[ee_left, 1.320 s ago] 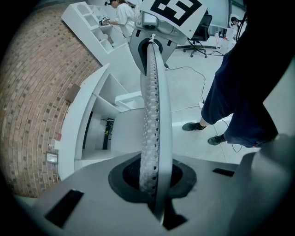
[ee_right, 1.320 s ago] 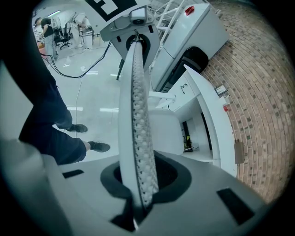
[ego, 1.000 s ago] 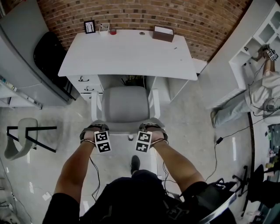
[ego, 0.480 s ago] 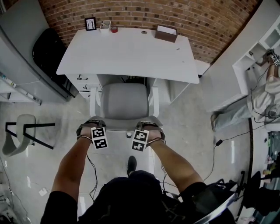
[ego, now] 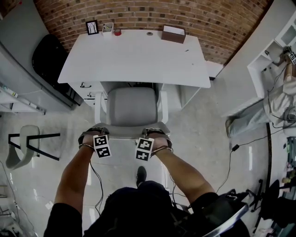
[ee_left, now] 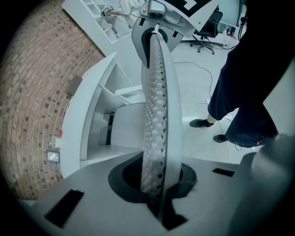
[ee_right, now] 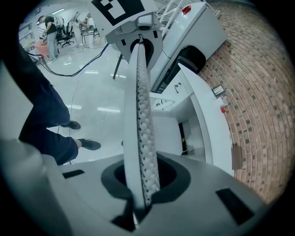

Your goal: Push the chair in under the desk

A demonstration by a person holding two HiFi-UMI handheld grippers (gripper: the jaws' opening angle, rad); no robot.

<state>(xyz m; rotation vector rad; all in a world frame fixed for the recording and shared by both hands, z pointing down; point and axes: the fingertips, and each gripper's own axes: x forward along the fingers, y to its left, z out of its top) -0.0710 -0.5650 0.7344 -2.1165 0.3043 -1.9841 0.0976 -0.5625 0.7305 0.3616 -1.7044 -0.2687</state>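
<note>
Legs of the chair [ego: 132, 109] are hidden under its grey seat. The seat's front edge sits in shadow at the bench [ego: 134, 55] edge, so how far it reaches beneath cannot be told. In the head view, hands and marker cubes cover the fingers. The left gripper [ee_left: 156, 182] and right gripper [ee_right: 140, 184] each have narrow fingers, clamped on the perforated backrest [ee_left: 159, 92]. The chair faces the bench and brick wall [ego: 152, 14], its back toward the person. The backrest's long top edge runs parallel to the bench front.
</note>
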